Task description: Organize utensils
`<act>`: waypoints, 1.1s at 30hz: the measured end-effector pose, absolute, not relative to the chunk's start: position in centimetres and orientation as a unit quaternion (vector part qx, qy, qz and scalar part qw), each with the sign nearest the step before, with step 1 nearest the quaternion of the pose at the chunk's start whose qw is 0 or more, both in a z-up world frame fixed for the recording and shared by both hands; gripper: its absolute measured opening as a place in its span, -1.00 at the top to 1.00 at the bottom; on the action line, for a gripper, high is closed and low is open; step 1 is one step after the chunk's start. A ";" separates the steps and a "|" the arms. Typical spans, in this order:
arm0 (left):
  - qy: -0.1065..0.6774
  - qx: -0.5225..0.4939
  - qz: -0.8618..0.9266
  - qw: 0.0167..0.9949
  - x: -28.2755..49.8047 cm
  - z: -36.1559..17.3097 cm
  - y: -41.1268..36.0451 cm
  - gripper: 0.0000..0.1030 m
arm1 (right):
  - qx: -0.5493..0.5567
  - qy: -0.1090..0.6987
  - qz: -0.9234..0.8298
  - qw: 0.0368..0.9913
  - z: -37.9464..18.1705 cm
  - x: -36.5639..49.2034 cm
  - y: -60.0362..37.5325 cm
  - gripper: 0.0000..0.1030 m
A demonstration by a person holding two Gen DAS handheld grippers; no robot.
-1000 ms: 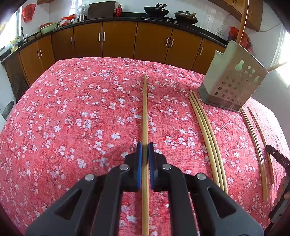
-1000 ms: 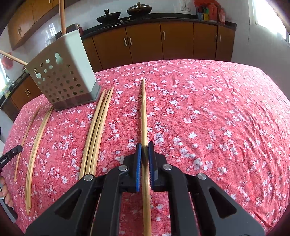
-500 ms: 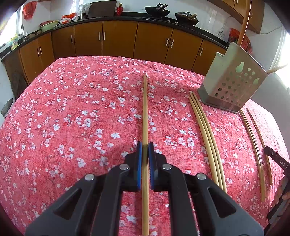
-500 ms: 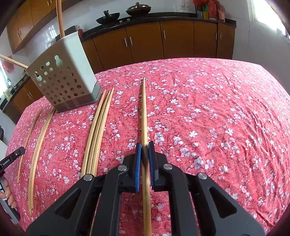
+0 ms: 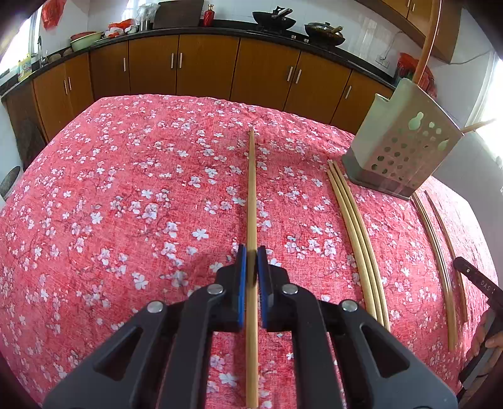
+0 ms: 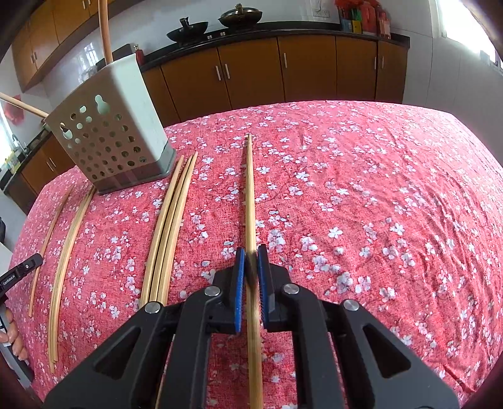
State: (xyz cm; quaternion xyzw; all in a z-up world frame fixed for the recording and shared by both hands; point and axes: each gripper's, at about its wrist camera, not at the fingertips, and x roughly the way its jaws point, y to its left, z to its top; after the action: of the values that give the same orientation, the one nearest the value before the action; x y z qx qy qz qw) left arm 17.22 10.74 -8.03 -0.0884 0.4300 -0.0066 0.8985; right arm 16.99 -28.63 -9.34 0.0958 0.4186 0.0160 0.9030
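My left gripper point(image 5: 251, 261) is shut on a long bamboo chopstick point(image 5: 251, 188) that runs straight ahead over the red flowered tablecloth point(image 5: 125, 204). My right gripper point(image 6: 250, 261) is likewise shut on another chopstick point(image 6: 249, 188), which casts a thin shadow on its left. A grey perforated utensil holder point(image 5: 405, 148) point(image 6: 110, 138) stands between the two grippers with two sticks poking out of it. Three chopsticks point(image 5: 355, 236) point(image 6: 169, 232) lie side by side in front of the holder, and a few more point(image 5: 440, 251) point(image 6: 66, 251) lie beyond.
Brown kitchen cabinets point(image 5: 204, 69) with a dark counter and two woks point(image 6: 213, 22) run behind the table. A black part of the other device and fingers point(image 5: 490, 339) show at the right edge of the left wrist view, and likewise fingers point(image 6: 12, 330) at the left edge of the right.
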 end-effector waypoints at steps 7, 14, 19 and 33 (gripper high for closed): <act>0.431 -0.089 -0.007 0.898 17.3 -7.9 10.7 0.81 | 0.099 0.419 0.018 0.903 -9.3 17.0 -28.6 0.81; 0.431 -0.090 -0.007 0.898 17.3 -7.9 10.8 0.81 | 0.103 0.418 0.017 0.902 -9.3 17.0 -28.7 0.81; 0.434 -0.056 0.003 0.899 16.2 -7.7 9.7 0.80 | 0.090 0.419 0.014 0.903 -9.3 15.9 -28.5 0.81; 0.401 -0.054 0.004 0.914 14.5 -5.2 9.7 0.85 | 0.103 0.370 0.021 0.923 -6.3 13.7 -29.6 0.84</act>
State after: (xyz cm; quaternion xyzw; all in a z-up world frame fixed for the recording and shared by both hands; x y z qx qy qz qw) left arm 14.49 9.65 -5.15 -0.0539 0.4014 0.0038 0.9143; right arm 13.69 -29.57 -6.29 0.1032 0.3698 0.0206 0.9232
